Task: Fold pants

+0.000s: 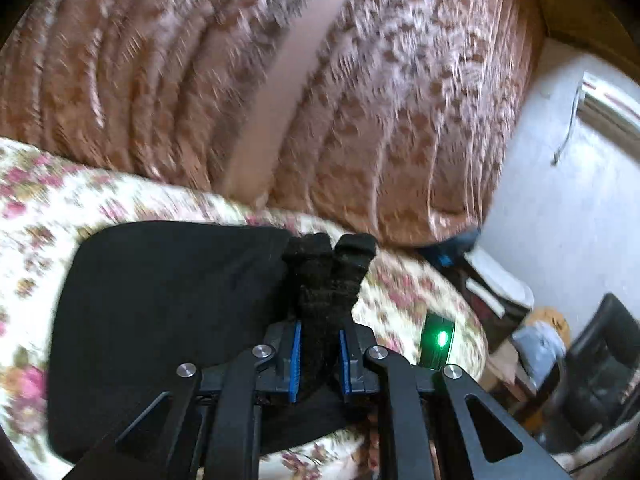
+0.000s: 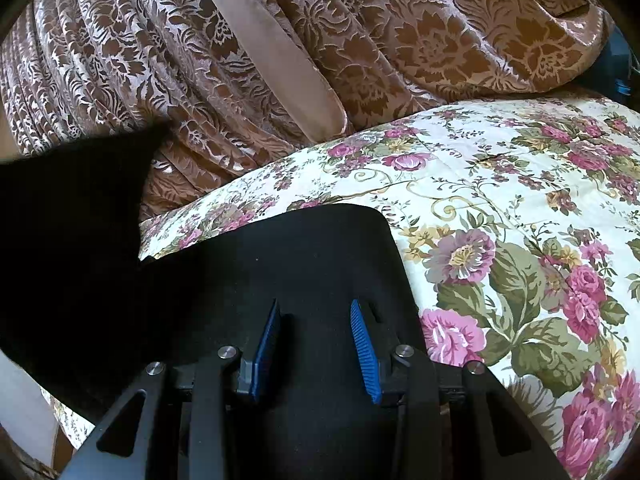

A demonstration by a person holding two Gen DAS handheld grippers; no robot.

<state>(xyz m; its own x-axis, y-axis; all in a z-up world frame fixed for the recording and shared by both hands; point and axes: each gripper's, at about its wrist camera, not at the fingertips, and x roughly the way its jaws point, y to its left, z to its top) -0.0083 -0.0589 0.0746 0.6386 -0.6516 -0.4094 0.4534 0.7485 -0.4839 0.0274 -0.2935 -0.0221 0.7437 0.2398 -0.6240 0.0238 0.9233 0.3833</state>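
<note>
My left gripper [image 1: 318, 354] is clamped on the bunched cuffs of the black pants [image 1: 160, 300], which lie on the flowery bedspread [image 2: 500, 200]. My right gripper [image 2: 316, 348] rests apart over them, holding nothing. They look soft and floppy, so I think edges are best to grab.

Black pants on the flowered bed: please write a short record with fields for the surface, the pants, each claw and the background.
surface: flowered bedspread
pants: black pants lying flat on the bedspread, one part bunched and lifted
left claw: left claw shut on a bunched black piece of the pants, which sticks out past its blue pads
right claw: right claw over the flat pants, jaws apart; whether the pads press the cloth cannot be told
background: brown patterned curtain behind the bed
</note>
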